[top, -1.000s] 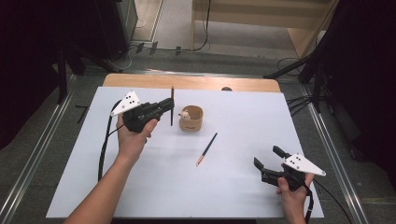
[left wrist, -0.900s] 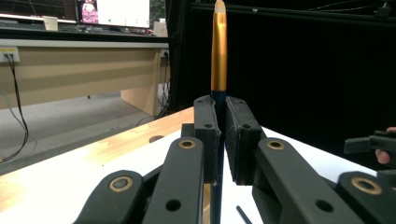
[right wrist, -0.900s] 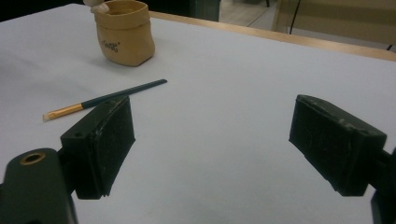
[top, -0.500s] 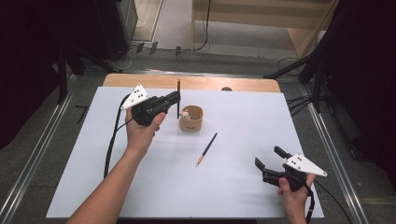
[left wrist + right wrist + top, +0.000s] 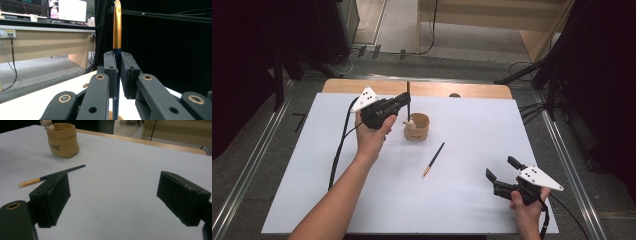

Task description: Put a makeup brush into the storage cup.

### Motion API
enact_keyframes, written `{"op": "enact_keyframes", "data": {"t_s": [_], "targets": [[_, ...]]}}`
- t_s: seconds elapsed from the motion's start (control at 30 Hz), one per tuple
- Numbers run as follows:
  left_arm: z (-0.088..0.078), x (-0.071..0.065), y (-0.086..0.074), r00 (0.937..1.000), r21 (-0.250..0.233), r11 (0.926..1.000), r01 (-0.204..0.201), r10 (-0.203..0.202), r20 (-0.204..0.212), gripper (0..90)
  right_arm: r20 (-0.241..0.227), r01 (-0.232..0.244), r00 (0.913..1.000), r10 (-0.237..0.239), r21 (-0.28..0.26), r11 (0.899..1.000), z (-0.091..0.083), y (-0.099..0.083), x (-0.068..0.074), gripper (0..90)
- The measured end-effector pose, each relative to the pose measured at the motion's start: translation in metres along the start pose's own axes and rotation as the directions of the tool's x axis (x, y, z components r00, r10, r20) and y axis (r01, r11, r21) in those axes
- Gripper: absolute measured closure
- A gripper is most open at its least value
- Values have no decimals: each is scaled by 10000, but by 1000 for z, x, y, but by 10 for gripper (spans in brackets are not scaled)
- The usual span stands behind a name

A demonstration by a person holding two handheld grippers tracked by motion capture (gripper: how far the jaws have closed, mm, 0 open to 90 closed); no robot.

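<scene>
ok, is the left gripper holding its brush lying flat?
No, the left gripper is shut on the brush and holds it upright, its gold ferrule pointing up above the fingers.

In the high view, your left gripper (image 5: 404, 101) sits upper centre-left of the frame, holding an upright brush (image 5: 408, 97) just left of the cup (image 5: 417, 127). Below and right of the cup, a second brush (image 5: 433, 159) lies on the table (image 5: 472, 135). Your right gripper (image 5: 502, 175) sits lower right.

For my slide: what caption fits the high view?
Left gripper holds a brush upright beside the cup.
</scene>
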State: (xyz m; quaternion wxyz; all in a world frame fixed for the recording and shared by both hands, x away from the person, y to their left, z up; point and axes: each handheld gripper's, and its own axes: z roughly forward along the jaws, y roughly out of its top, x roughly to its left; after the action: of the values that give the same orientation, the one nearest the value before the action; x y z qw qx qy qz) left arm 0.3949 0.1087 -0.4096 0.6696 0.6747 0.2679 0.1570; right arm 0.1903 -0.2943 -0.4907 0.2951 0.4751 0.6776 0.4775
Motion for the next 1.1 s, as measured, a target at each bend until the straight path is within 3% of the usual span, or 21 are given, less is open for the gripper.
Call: {"op": "enact_keyframes", "data": {"t_s": [0.43,0.57,0.8,1.1], "targets": [[16,0,-4,9999,-85,9999,-78,77,-93,842,-185,-80,9998,79,-48,10000,-1,-1,-1,100],[20,0,-8,9999,-100,9999,116,-116,-4,842,-174,-51,9998,50,-67,10000,-2,-1,-1,100],[29,0,-17,9995,260,9996,72,-64,-315,843,-147,-95,9998,94,-67,9999,-3,-1,-2,100],[35,3,-32,9992,817,9965,176,-146,-363,842,-105,-138,9999,138,-20,9999,-3,-2,-4,101]]}}
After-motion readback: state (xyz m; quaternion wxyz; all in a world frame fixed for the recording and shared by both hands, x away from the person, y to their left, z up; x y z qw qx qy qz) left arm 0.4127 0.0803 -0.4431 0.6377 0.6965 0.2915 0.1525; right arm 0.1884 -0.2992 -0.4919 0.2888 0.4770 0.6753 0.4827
